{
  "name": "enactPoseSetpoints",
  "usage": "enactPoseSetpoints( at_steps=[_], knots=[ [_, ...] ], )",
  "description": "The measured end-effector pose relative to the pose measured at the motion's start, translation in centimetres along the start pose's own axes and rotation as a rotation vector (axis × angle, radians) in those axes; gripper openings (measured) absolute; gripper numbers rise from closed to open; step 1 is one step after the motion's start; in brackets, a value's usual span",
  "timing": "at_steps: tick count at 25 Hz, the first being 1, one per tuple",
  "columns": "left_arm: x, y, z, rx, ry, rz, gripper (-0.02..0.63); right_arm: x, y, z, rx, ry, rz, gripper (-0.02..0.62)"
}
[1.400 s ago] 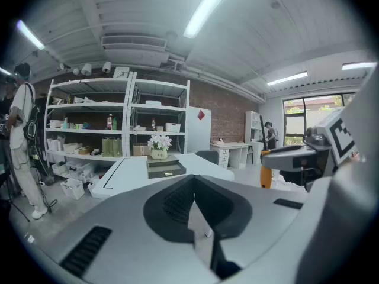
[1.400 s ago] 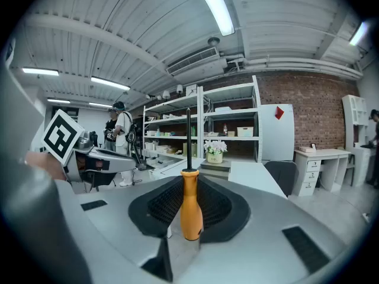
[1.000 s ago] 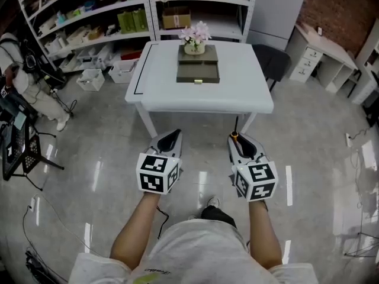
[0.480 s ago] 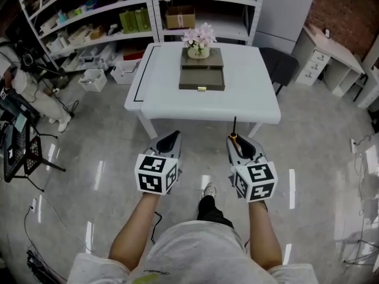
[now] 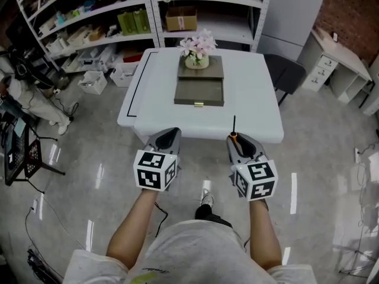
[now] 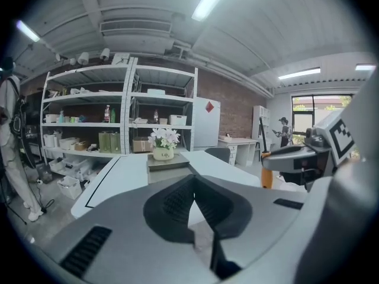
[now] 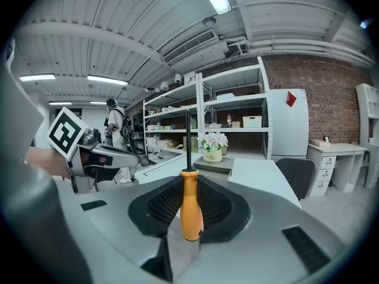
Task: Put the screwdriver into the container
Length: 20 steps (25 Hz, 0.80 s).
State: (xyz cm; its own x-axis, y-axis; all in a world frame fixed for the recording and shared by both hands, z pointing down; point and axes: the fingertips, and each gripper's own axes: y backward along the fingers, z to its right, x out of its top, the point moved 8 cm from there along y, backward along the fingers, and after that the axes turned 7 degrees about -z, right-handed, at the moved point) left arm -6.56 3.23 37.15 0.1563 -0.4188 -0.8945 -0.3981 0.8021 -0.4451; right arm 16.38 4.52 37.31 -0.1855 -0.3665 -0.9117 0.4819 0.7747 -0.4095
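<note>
Fingers of the right gripper are pinching the screwdriver by its orange handle, with the thin dark shaft sticking straight out beyond the tips. The left gripper has its fingers pressed together with nothing between them.

Over the last second the person has walked up to the white worktop. It lay well ahead of both grippers a moment ago. Now its near edge sits just in front of them, and the screwdriver's shaft already reaches over that edge. The grip itself has not altered. To my eye the carrying part is nearly over and the placing has yet to start.

The container, a dark open tray, sits at the middle of the worktop, farther off and a little left of the right gripper, with a pot of flowers behind it.

The handle is smooth, bulbous and glossy, fattest near its rounded butt end, so I would expect it to drop cleanly once let go.
</note>
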Motion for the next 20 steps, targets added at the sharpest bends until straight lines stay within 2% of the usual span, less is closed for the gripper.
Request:
enactPoseSetpoints(
  at_steps=[11, 20],
  knots=[
    [2.9, -8.6, -2.1, 0.031, 0.03, -0.045, 0.005, 1.7, -6.8, 7.0, 0.047, -0.01, -0.045, 0.075],
    [4.6, -12.7, -3.8, 0.069, 0.043, -0.057, 0.005, 3.1, -11.1, 10.4, 0.096, 0.012, -0.061, 0.075]
  ],
)
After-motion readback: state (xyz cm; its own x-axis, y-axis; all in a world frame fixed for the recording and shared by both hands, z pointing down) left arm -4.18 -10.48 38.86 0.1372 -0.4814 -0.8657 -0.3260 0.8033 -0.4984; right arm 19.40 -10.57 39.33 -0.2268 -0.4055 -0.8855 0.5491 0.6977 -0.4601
